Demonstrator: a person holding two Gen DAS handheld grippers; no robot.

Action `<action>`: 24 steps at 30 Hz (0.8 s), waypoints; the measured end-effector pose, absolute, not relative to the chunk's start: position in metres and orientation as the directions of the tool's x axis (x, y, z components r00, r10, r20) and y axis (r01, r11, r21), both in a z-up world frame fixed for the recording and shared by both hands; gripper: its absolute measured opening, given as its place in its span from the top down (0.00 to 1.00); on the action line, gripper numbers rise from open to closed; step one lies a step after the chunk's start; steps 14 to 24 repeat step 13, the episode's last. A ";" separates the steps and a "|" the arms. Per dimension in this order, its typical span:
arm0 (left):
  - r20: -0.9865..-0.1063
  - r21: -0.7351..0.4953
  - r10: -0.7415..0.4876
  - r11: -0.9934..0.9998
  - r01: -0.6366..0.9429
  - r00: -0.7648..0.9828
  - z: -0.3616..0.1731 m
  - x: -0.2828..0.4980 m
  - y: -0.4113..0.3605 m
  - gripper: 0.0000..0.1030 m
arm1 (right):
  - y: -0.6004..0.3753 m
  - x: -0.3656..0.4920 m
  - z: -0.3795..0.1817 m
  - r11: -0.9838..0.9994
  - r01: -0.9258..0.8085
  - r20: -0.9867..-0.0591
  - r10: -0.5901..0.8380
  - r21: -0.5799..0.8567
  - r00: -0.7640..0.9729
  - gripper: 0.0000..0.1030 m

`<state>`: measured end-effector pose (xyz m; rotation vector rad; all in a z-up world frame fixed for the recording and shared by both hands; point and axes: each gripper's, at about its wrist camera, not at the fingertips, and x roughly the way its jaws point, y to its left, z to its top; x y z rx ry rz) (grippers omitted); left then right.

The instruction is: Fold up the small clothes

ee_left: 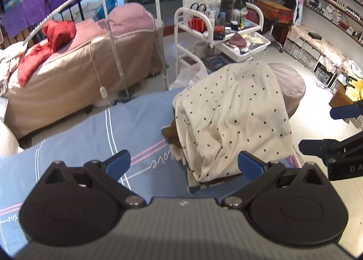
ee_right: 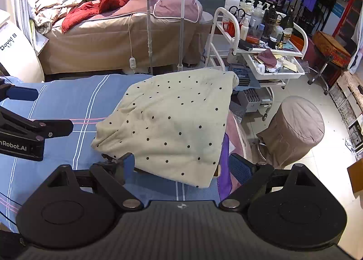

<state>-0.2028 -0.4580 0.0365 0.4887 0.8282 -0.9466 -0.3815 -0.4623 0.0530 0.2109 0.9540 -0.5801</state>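
Note:
A cream garment with black dots (ee_left: 233, 119) lies on the blue striped bed sheet (ee_left: 90, 132), near the bed's right edge; it also shows in the right wrist view (ee_right: 172, 121). My left gripper (ee_left: 183, 164) is open, just in front of the garment's near edge, touching nothing. My right gripper (ee_right: 181, 167) is open, its blue fingers at either side of the garment's near corner, not closed on it. The right gripper shows at the right edge of the left wrist view (ee_left: 329, 132), and the left gripper at the left edge of the right wrist view (ee_right: 34, 110).
A white trolley (ee_right: 261, 51) loaded with bottles stands beyond the bed. A covered round stool (ee_right: 295, 128) stands on the floor to the right. A second bed with a red jacket (ee_right: 99, 3) is at the back. A purple cloth (ee_right: 224, 169) hangs at the bed edge.

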 end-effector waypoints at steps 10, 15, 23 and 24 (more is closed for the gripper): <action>-0.758 0.031 -0.554 0.497 0.867 0.344 0.041 -0.211 -0.457 0.02 | -0.464 -0.383 0.048 0.829 0.555 -0.820 -0.367 -0.074 0.439 0.00; -0.768 0.039 -0.537 0.506 0.861 0.350 0.041 -0.211 -0.459 0.00 | -0.466 -0.383 0.050 0.829 0.554 -0.818 -0.367 -0.073 0.442 0.00; -0.768 0.039 -0.537 0.506 0.861 0.350 0.041 -0.211 -0.459 0.00 | -0.466 -0.383 0.050 0.829 0.554 -0.818 -0.367 -0.073 0.442 0.00; -0.768 0.039 -0.537 0.506 0.861 0.350 0.041 -0.211 -0.459 0.00 | -0.466 -0.383 0.050 0.829 0.554 -0.818 -0.367 -0.073 0.442 0.00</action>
